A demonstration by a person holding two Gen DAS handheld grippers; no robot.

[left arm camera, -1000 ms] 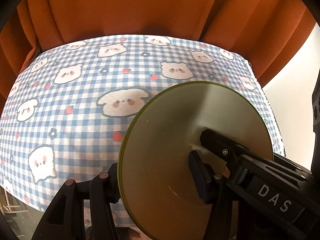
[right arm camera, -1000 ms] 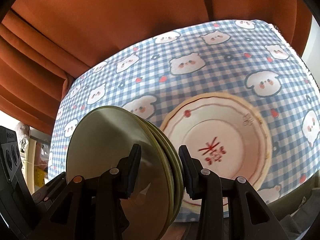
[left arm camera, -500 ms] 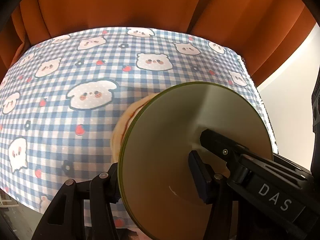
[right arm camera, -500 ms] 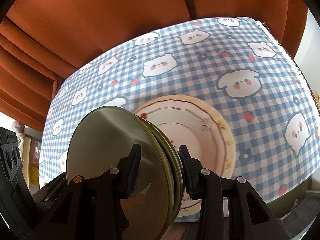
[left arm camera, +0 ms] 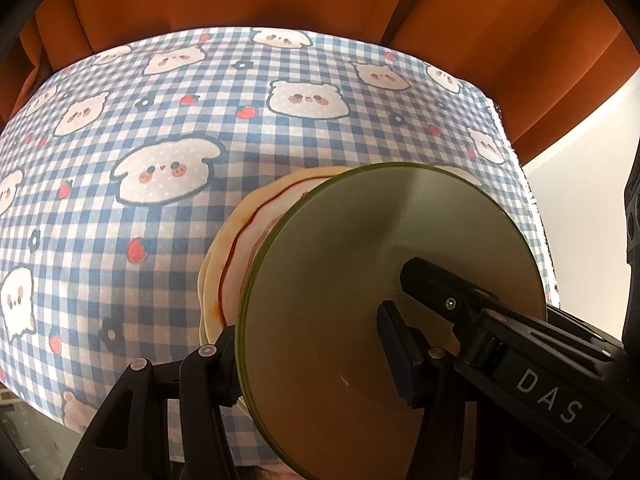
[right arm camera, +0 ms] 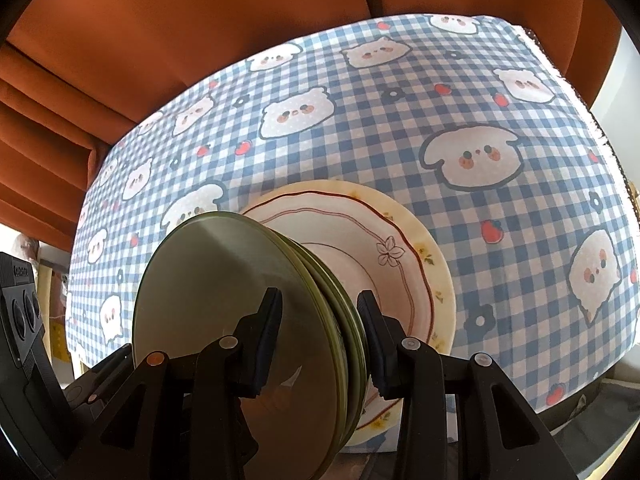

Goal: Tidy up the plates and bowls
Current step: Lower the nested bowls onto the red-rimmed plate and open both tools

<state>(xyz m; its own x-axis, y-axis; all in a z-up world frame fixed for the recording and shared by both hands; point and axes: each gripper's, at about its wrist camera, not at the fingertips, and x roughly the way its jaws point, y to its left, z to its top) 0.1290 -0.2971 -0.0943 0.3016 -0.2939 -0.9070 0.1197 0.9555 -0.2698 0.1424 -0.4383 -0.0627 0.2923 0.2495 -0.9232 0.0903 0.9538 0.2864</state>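
Checked surface [right arm camera: 500,152] under orange curtain [right arm camera: 200,20]: green plates [right arm camera: 236,320], clamped by left claw [left arm camera: 312,344] and right claw [right arm camera: 320,328], have been carried over the floral plates [right arm camera: 400,264]; stacking judged next.

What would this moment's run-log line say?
phase: carry | left gripper + right gripper: shut on green plates | below: floral plates on tablecloth

We see a bench [left arm camera: 240,92] under a blue gingham cloth [right arm camera: 400,128] printed with animals, orange curtains [right arm camera: 200,20] behind, pale wall [left arm camera: 580,132] beside.
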